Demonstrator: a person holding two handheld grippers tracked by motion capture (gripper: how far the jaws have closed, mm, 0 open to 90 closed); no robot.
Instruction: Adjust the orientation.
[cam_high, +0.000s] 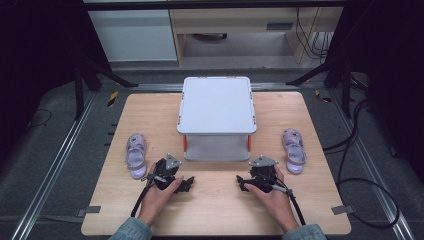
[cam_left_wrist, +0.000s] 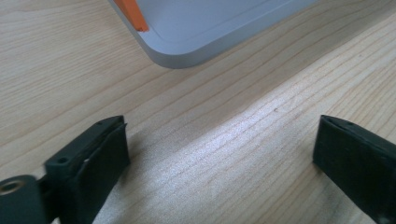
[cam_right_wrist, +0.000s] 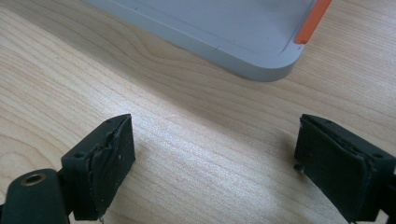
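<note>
You sit at a wooden bench (cam_high: 215, 205) with a tool in each hand, both resting on the bench near its front edge. Your left tool (cam_high: 186, 184) lies in front of the left corner of a grey box (cam_high: 216, 107) with a flat white lid and orange clips; its jaws point toward the middle of the bench and stand wide apart, released, with bare wood between them. Your right tool (cam_high: 241, 183) lies in front of the right corner of the box, jaws pointing toward the left tool, also spread wide and grasping nothing. The two tools are near each other but apart. In the left gripper view, the rounded corner of the box and one orange clip (cam_left_wrist: 132, 15) sit just beyond the open jaws. In the right gripper view, the other front corner and its orange clip (cam_right_wrist: 312, 21) sit just beyond the jaws. A small lilac sandal (cam_high: 136, 155) lies on the bench just left of your left hand (cam_high: 161, 194). A matching sandal (cam_high: 294, 150) lies to the right of your right hand (cam_high: 270, 196), beside the box.
</note>
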